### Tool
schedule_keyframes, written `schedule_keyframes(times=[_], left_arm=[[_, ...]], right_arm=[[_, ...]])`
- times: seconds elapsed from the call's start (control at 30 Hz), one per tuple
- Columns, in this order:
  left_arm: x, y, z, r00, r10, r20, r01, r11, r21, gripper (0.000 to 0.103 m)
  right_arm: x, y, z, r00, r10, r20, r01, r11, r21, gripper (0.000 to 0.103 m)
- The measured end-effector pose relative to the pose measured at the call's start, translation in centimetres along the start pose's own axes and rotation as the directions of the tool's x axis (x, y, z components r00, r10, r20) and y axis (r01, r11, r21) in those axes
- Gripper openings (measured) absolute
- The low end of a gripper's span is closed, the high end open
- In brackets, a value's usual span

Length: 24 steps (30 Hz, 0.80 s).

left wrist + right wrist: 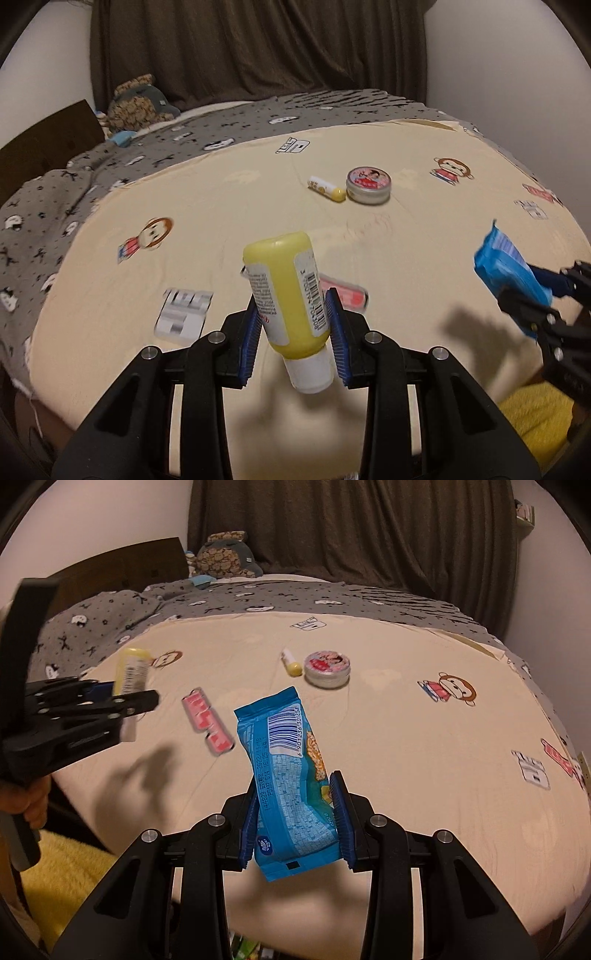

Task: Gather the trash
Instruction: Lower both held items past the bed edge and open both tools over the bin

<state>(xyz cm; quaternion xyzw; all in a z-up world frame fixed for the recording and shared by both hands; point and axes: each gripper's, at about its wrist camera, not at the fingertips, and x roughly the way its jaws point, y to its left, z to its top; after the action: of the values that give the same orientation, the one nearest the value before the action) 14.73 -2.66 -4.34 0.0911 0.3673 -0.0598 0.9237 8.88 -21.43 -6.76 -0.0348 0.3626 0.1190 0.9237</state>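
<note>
From each hand-held gripper we look forward, close above the bed point(258, 192), both views sharing its round tin point(368, 184).

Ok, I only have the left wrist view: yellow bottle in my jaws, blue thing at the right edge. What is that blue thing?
Observer: A blue snack packet, barcode side up, clamped in the right gripper.
Operator: Anything under the bed edge on that side?
Observer: Green packaging, partly seen below the right gripper; too little shows to identify it.
Operator: Can you see who holds my gripper?
Observer: Yes, a hand grips the left gripper's handle, above a yellow fleece.
</note>
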Motion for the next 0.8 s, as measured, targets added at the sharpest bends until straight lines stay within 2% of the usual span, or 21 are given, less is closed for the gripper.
schedule_keyframes(times=[0.2, 0.33, 0.47, 0.53, 0.63, 0.8], left_arm=[[-3.5, -0.5, -5.7, 1.0, -0.03, -0.007, 0.03, 0.999, -0.01, 0.032], [-4.6, -1.6, -9.5, 0.996, -0.077, -0.051, 0.076, 0.997, -0.012, 0.032], [-4.7, -2.4, -13.1, 0.992, -0.08, -0.1, 0.08, 0.997, -0.012, 0.032], [-4.3, -2.9, -14.8, 0.985, -0.099, -0.142, 0.098, 0.995, -0.012, 0.032], [-2.8, -3.8, -17.0, 0.97, -0.112, -0.214, 0.115, 0.993, -0.001, 0.032], [-0.4, -4.9, -20.1, 0.933, -0.157, -0.322, 0.161, 0.987, -0.015, 0.032]], right_arm=[[-2.5, 1.3, -4.3, 1.0, -0.019, -0.013, 0.019, 1.0, 0.002, 0.037], [-3.2, 2.0, -7.2, 0.998, 0.014, -0.06, -0.012, 1.0, 0.023, 0.037], [-3.1, 2.8, -10.6, 0.991, 0.041, -0.124, -0.034, 0.998, 0.061, 0.037], [-2.5, 3.0, -12.5, 0.983, 0.065, -0.171, -0.049, 0.994, 0.098, 0.037], [-1.5, 3.4, -14.5, 0.973, 0.056, -0.223, -0.032, 0.993, 0.113, 0.037], [0.3, 4.1, -17.4, 0.951, 0.057, -0.305, -0.018, 0.992, 0.128, 0.037]])
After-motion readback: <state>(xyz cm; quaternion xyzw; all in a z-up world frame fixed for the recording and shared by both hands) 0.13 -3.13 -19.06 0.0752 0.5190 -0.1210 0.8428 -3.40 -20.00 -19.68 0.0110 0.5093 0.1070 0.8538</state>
